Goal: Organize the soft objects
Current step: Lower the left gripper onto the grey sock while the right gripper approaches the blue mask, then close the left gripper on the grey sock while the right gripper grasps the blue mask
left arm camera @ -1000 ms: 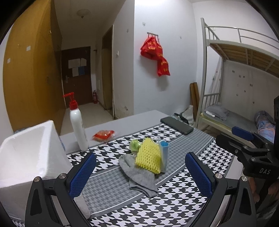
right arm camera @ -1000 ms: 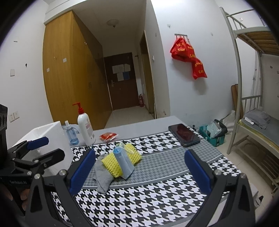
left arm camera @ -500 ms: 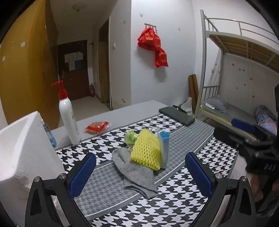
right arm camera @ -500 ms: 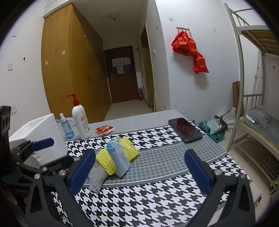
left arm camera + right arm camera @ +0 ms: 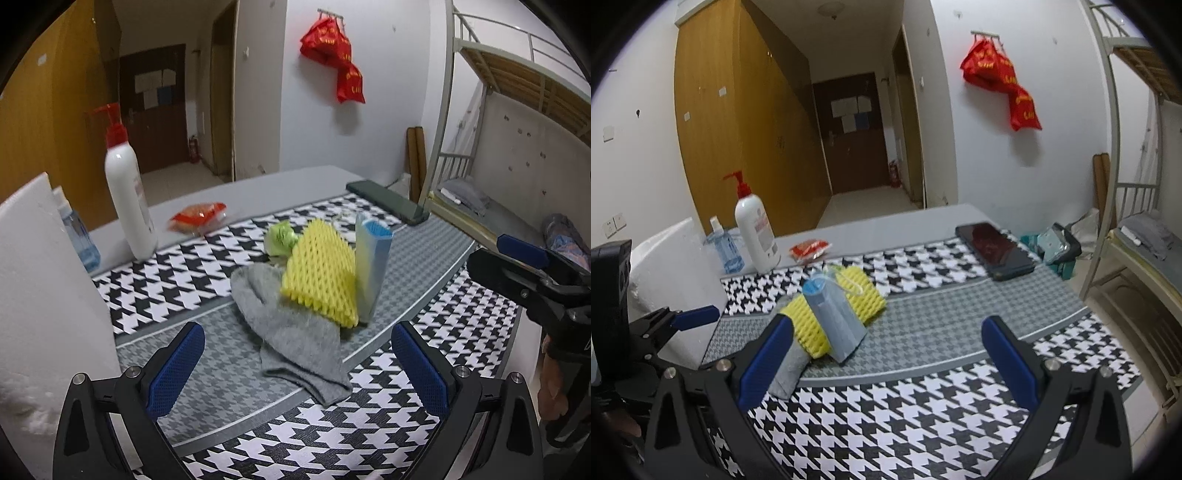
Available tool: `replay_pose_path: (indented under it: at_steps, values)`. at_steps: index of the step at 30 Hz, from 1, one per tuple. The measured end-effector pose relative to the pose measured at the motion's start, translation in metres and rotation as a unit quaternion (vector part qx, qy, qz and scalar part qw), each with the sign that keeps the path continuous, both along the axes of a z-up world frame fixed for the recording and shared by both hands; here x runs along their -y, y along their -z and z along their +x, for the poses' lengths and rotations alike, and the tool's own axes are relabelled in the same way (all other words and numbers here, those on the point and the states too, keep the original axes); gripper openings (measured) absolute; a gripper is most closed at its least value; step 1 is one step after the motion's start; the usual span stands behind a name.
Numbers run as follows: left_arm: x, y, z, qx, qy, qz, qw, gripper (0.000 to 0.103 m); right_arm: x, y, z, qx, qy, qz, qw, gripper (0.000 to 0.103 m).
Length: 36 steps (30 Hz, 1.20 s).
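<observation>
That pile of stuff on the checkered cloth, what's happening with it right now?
Nothing is held yet. A person holds two grippers, and both the left gripper and the right gripper are open and aimed at the pile. The pile is a grey sock with a yellow foam net lying on it, a blue-grey pack leaning against the net, and something green behind. A white foam box stands to the left.

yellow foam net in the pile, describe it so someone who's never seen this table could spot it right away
On the houndstooth mat covering the table, find the small heap of soft things at its middle. The yellow foam net lies on top of a grey sock, beside a grey-blue pouch. It alone is bright yellow with an open diamond mesh.
</observation>
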<state>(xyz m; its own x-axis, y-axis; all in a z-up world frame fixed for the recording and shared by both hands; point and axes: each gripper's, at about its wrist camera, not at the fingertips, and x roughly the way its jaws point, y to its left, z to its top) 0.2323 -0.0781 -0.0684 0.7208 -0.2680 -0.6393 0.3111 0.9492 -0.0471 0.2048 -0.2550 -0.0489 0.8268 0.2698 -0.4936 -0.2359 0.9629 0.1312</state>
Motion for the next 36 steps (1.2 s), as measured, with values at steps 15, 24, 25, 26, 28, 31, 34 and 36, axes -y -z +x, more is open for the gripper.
replay_pose_path:
  at_steps: [15,24,25,26,28,31,34,36]
  values:
    - [0.01,0.032,0.021,-0.059,0.012,0.021,0.9979,0.069,-0.001,0.016,0.014,-0.04,-0.021,-0.008,0.999,0.103]
    - [0.005,0.036,0.026,-0.072,0.004,0.012,0.9973,0.049,-0.015,0.019,0.026,-0.052,-0.046,-0.02,0.997,0.103]
    - [0.004,0.037,0.027,-0.074,0.003,0.011,0.9972,0.046,-0.016,0.019,0.027,-0.052,-0.047,-0.021,0.997,0.103]
    - [0.003,0.037,0.028,-0.076,0.002,0.01,0.997,0.041,-0.018,0.019,0.028,-0.054,-0.051,-0.02,0.997,0.103]
    - [0.002,0.038,0.029,-0.081,0.002,0.004,0.9967,0.031,-0.021,0.021,0.031,-0.059,-0.054,-0.021,0.997,0.103]
    - [-0.001,0.036,0.03,-0.078,-0.001,-0.001,0.9969,0.016,-0.027,0.023,0.033,-0.064,-0.064,-0.025,0.996,0.103]
    - [-0.003,0.034,0.025,-0.073,0.005,-0.006,0.9973,0.014,-0.033,0.024,0.035,-0.07,-0.071,-0.031,0.995,0.103]
    - [-0.005,0.032,0.022,-0.072,0.01,-0.015,0.9972,0.014,-0.036,0.024,0.036,-0.072,-0.078,-0.035,0.994,0.103]
